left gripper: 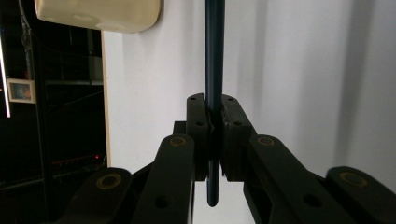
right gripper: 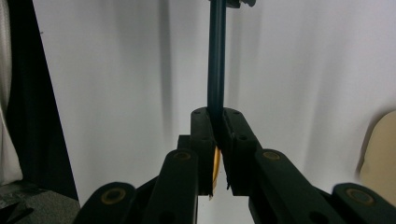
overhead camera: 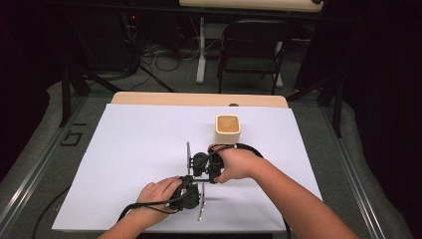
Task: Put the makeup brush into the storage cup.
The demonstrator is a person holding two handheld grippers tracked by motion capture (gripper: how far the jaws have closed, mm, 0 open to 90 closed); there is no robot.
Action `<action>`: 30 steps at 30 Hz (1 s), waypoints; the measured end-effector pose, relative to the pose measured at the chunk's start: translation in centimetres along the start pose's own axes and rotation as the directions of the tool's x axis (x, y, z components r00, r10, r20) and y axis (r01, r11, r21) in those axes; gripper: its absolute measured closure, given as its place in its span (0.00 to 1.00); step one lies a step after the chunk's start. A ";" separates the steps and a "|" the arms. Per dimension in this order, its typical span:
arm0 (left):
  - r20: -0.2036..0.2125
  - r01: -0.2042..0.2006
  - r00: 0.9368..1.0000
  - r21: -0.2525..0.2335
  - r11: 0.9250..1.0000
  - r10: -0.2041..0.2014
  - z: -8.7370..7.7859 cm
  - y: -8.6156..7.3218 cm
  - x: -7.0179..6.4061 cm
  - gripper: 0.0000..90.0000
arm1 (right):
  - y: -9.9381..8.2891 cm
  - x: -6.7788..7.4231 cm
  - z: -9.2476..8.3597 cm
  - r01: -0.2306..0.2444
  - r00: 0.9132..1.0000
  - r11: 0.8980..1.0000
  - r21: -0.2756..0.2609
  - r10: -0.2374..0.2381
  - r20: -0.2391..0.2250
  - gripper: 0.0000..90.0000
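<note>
Table (overhead camera: 149,98) of pale wood carried one white sheet (overhead camera: 144,149) that covered nearly all of it; a strip of bare wood showed along the far edge only. Sheet's near edge lay just short of the person's forearms, its left and right edges ran close to the table's sides. Wide open room lay on the sheet's left half and along its far edge, and some at the right edge past the right forearm.

One folding chair (overhead camera: 251,47) stood beyond the table, well apart from it, on grey floor with cables.

One cream square cup (overhead camera: 228,129) stood upright on the sheet, right of middle, just beyond the right hand (overhead camera: 239,164). It was apart from the sheet's far edge.

Two hands, two grippers, close together near the sheet's near middle. Left hand (overhead camera: 157,194) sat nearest the near edge, the right hand just beyond it.

Left gripper (left gripper: 214,126) was clamped on one thin dark blue pencil (left gripper: 214,56); the shaft ran up between the pads, and its blunt end stuck out below them. Right gripper (right gripper: 216,133) was clamped on the same pencil, seen there as a dark shaft with a yellowish sharpened end between the pads. Pencil was thus held off the sheet, spanning from one gripper to the other, near the cup.
</note>
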State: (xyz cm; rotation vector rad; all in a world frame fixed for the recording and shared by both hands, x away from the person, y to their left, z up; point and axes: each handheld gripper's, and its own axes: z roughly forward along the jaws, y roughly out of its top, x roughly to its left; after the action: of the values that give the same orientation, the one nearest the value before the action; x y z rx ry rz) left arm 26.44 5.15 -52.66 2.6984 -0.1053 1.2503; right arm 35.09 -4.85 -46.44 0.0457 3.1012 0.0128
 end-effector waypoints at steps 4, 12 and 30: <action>0.002 0.000 1.000 0.001 1.000 0.000 0.0 0.0 0.0 0.94 | 0.0 0.0 0.0 0.001 1.000 1.000 -0.001 -0.001 0.000 0.93; 0.001 -0.005 1.000 0.002 1.000 0.005 0.0 -0.1 -0.1 0.94 | 0.0 -0.1 0.0 -0.004 1.000 1.000 -0.015 0.004 -0.002 0.84; 0.005 0.048 0.999 -0.005 0.999 -0.048 0.1 -0.8 -0.1 0.94 | -1.9 -0.6 -0.3 -0.046 0.999 0.996 -0.076 0.048 0.024 0.59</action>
State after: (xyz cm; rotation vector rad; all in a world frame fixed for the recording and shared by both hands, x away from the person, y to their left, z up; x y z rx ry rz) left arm 26.57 5.87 -52.90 2.6829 -0.0442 1.2279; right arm 35.60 -6.79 -46.17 0.1155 3.0695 0.1303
